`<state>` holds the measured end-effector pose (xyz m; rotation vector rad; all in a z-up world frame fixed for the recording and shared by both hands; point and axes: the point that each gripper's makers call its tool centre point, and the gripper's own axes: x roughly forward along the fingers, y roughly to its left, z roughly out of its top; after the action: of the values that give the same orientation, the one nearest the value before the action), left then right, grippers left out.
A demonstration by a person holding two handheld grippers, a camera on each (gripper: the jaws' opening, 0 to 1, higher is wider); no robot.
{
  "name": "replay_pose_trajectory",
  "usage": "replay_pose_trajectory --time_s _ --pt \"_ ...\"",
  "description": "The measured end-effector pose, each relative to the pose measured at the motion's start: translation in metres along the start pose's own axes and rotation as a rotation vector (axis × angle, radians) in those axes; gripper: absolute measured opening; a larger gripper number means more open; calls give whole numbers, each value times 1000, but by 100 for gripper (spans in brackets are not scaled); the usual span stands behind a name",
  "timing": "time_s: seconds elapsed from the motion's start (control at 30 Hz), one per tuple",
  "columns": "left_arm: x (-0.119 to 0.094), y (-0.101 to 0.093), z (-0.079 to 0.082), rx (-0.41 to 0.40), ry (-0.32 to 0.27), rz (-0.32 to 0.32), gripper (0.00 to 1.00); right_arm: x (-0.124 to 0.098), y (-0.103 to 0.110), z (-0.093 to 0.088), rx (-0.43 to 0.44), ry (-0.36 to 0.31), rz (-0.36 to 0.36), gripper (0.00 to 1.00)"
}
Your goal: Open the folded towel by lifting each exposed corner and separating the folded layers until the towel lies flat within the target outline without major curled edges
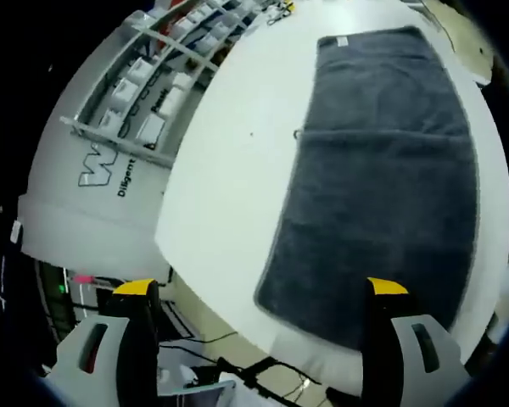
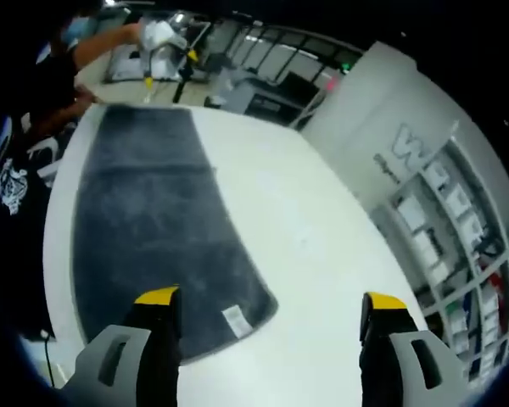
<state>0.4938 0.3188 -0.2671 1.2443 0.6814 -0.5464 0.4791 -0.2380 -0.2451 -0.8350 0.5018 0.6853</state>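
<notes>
A dark grey towel (image 1: 382, 186) lies spread flat on the white table (image 1: 229, 178), with a fold crease across it and a white label (image 1: 342, 41) at its far end. My left gripper (image 1: 263, 292) hovers open above the towel's near corner and the table edge, holding nothing. In the right gripper view the same towel (image 2: 153, 220) stretches away, its white label (image 2: 236, 320) at the near corner. My right gripper (image 2: 271, 305) stands open over that corner and the bare table (image 2: 322, 254), empty. At the towel's far end the left gripper (image 2: 157, 38) appears in a person's hand.
White shelving with bins (image 1: 161, 76) and a lettered white panel (image 1: 110, 170) stand beyond the table's left side. Cables run on the floor (image 1: 220, 356) below the near edge. A person's dark shirt (image 2: 17, 170) borders the towel's left side. More shelves (image 2: 441, 229) stand to the right.
</notes>
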Motion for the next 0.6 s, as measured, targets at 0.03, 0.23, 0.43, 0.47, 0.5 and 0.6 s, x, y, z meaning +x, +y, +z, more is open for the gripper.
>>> replay_pose_trajectory --time_s 0.03,0.23,0.43,0.47,0.5,0.6 --pt "9 3 -1 -20 5 3 98 3 -2 -1 -1 1 1 78" --pt "41 11 -23 -114 83 -22 91 27 -11 -10 33 16 37 73" --pt "68 -8 -34 -68 110 -146 89 43 -14 -21 41 42 64 71" --pt "72 -11 -33 -74 104 -162 88 46 -15 -23 38 48 68 71" --pt "75 -14 -32 -77 106 -174 86 51 -15 -26 38 57 78 71" --pt "89 -12 -39 -77 142 -172 81 64 -17 -33 37 79 98 67"
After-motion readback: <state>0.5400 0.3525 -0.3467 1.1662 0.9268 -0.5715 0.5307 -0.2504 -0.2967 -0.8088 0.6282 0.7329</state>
